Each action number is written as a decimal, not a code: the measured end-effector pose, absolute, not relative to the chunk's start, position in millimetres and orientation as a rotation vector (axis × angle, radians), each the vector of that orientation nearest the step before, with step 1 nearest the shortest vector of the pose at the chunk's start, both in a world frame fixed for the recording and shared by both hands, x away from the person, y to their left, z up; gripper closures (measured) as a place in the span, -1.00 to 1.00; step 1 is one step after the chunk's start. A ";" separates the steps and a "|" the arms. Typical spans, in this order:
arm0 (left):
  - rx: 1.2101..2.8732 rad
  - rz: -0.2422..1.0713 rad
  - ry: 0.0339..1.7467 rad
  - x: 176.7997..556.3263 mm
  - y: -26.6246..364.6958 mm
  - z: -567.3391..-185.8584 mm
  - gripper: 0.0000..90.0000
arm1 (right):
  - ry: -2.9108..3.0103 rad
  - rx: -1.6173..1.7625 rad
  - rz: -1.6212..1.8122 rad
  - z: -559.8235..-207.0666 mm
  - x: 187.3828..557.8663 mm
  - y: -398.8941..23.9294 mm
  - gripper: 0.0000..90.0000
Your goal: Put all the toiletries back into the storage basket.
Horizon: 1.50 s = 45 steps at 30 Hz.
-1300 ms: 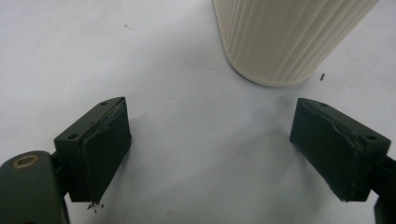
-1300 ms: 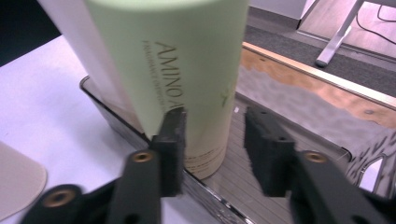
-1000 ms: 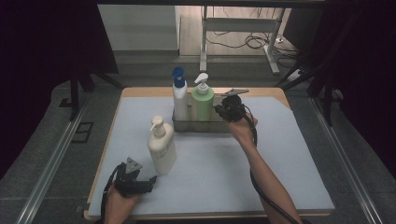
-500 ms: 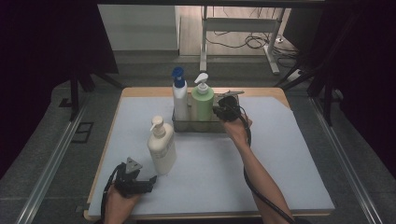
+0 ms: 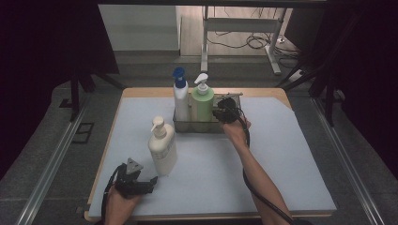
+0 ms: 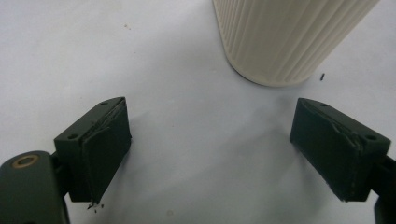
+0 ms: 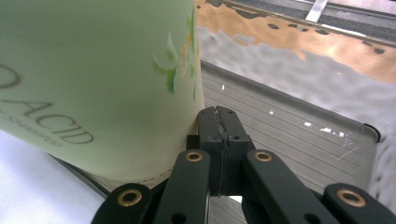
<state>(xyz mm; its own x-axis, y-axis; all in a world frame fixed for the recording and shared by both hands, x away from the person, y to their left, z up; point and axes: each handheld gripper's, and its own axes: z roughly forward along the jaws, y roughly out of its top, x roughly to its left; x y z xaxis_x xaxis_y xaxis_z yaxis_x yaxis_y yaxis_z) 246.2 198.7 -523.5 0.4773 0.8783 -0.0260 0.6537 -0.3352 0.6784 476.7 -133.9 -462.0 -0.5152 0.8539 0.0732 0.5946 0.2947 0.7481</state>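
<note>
We held the right gripper (image 5: pixel 220 114) at the metal tray (image 5: pixel 232 128) near twelve o'clock on the table (image 5: pixel 281 154), its jaws pressed fully together on nothing, right against the green pump bottle (image 5: pixel 202 104) standing in that tray. A white bottle with a blue cap (image 5: pixel 180 98) stood at the green one's nine o'clock. Our left gripper (image 5: pixel 149 182) rested near seven o'clock, jaws wide apart and empty, with the cream pump bottle (image 5: pixel 162 149) upright just beyond them.
</note>
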 end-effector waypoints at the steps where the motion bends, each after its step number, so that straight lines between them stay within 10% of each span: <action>1: 2.099 0.461 1.262 246.2 198.8 -523.4 -0.73 | 2.231 1.311 1.067 -463.0 476.8 -132.2 0.98; 21: 2.099 0.461 1.262 246.2 198.8 -523.4 -0.73 | 2.227 1.295 1.047 -462.9 474.2 -124.9 0.97; 45: 2.098 0.462 1.263 246.2 198.6 -523.4 -0.73 | 2.248 1.164 1.133 -431.5 444.1 -150.9 0.04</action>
